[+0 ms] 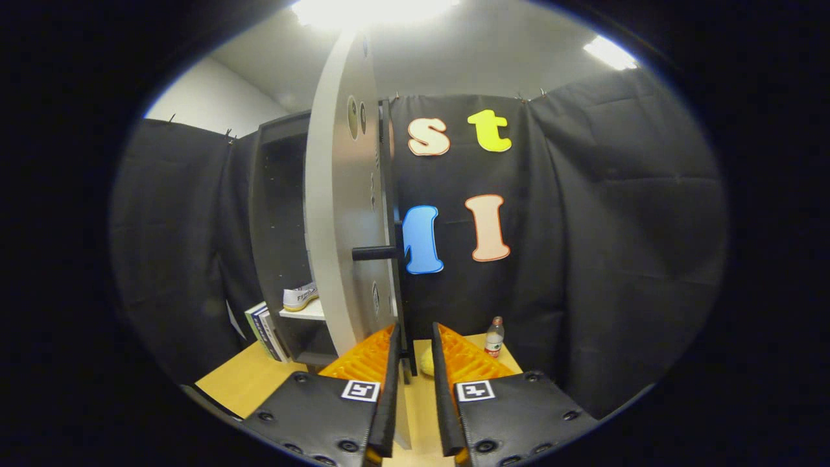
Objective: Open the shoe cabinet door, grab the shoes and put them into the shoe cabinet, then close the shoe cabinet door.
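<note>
**Cabinet door standing open, one shoe on the shelf, gripper at the door's edge**

The shoe cabinet (279,214) stands upright on the wooden table (243,383), against the black cloth wall of the booth; its body is dark, and its interior is open to view.

The shoe cabinet door (340,194) is swung wide, seen almost edge-on, its pale inner face turned toward the cabinet; a dark bar handle (375,253) juts from the door about mid-height; several round holes show in the pale face.

Inside the cabinet, a white shoe (300,296) rests on a pale shelf (305,312), its toe pointing toward the door; only part of the shoe shows past the door's face.

The gripper (415,347) sits low, directly before the door's free edge; its fingers are apart with a narrow gap; the lower edge of the door stands in or just ahead of that gap; whether either finger touches the door cannot be told; nothing is clamped.

Just beyond the fingertips, on the table, lies a small yellow object (426,363), largely hidden, its nature not determinable.

A plastic bottle (494,337) stands upright on the table beside the cloth wall, beyond the fingers; several books (264,331) lean against the cabinet's far side, on the table.
</note>
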The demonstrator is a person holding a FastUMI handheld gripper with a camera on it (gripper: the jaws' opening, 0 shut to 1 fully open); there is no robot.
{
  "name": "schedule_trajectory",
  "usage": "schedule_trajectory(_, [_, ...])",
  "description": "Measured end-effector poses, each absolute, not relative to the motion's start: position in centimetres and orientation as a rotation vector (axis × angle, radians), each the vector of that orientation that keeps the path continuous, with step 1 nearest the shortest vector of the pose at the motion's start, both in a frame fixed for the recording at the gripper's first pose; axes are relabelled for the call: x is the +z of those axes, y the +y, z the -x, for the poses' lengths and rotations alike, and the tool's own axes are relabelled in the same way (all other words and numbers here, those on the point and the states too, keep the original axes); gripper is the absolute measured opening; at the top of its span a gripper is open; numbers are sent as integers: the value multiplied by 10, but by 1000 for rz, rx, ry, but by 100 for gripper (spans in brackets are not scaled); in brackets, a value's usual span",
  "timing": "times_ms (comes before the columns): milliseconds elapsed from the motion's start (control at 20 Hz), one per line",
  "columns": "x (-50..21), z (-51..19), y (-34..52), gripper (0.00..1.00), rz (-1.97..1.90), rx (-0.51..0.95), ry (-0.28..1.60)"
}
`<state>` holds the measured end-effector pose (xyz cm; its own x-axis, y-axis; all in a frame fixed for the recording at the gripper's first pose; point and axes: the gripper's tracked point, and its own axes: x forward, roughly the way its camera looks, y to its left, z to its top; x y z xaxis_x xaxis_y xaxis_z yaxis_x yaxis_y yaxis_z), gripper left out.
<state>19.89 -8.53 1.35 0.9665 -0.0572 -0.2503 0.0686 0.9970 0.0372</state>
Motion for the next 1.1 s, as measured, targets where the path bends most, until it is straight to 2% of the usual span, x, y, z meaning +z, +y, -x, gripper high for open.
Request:
schedule_trajectory(150, [38,-185,-82,66,33,-95,167])
schedule_trajectory(450, [60,-161,-28,99,-13,29,92])
schedule_trajectory(800, [9,-178,50,100,-14,170,164])
schedule_trajectory(1100, [-58,-198,88,100,-29,227,284])
